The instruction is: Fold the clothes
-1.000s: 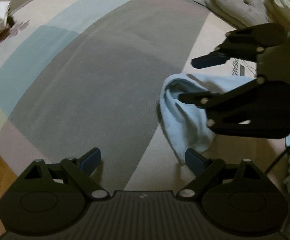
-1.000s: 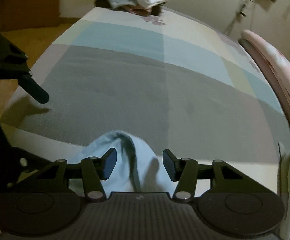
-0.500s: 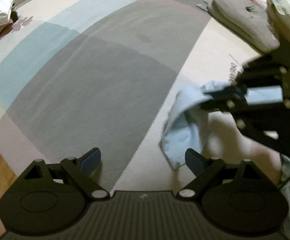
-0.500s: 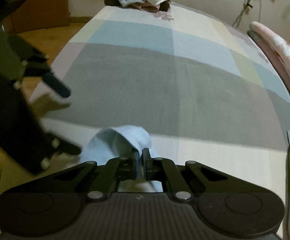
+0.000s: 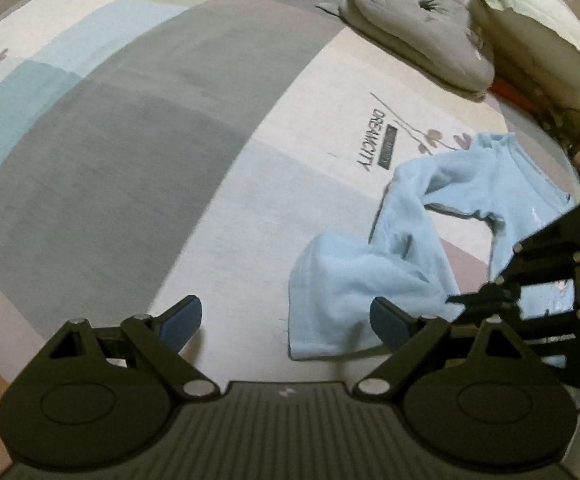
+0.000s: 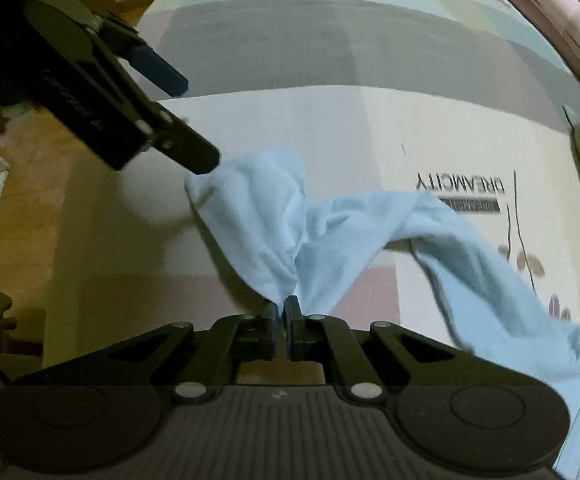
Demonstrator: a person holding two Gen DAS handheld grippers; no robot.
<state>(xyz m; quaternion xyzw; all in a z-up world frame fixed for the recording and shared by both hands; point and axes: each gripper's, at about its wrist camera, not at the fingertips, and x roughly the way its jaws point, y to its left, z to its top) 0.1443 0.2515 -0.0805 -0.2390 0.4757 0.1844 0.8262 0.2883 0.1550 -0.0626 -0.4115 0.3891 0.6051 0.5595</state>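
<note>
Light-blue garment bunched, twisted, pinched in right gripper; left gripper wide, empty

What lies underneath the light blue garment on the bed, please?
The light blue garment lies on the patchwork bedspread, whose printed flower stems run under it; anything else beneath is covered.

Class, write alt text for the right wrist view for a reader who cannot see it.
The right gripper pinches a light blue garment that trails right across a patchwork bedspread. The open left gripper reaches in from the upper left.
</note>
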